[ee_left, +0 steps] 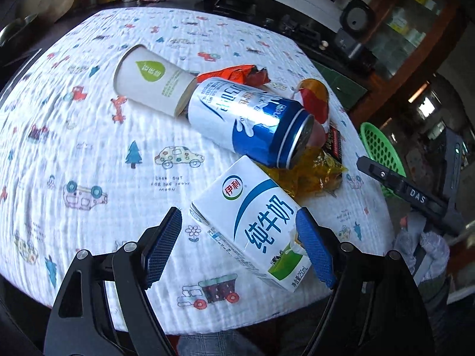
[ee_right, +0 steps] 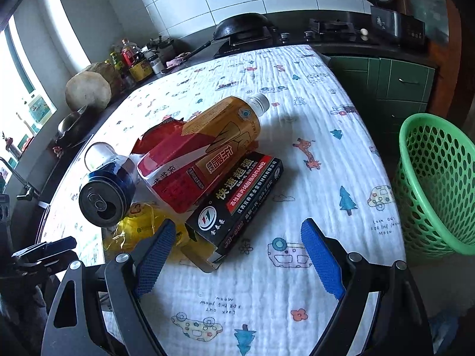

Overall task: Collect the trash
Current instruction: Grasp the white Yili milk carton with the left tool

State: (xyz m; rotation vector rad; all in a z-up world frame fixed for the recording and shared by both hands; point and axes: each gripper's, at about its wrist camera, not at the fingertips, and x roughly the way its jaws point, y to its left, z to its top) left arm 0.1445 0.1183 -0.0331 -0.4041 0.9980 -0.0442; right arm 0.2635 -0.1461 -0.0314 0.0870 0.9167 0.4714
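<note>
A pile of trash lies on the patterned tablecloth (ee_left: 89,148). In the left wrist view my left gripper (ee_left: 239,219) is open around a white milk carton (ee_left: 255,225), whose near end lies between the fingers. Beyond it lie a blue and white can (ee_left: 249,118), a white paper cup (ee_left: 148,80), a yellow wrapper (ee_left: 308,178) and a red wrapper (ee_left: 237,74). In the right wrist view my right gripper (ee_right: 237,231) is open just before a black glue box (ee_right: 237,198). A tea bottle (ee_right: 207,142) rests on the box, next to the can (ee_right: 104,195).
A green plastic basket (ee_right: 439,184) stands off the table's right edge, also in the left wrist view (ee_left: 383,151). Behind the table a counter holds a wok (ee_right: 243,26), a stove (ee_right: 332,26) and sauce bottles (ee_right: 133,59). The right gripper shows at the left view's right edge (ee_left: 415,198).
</note>
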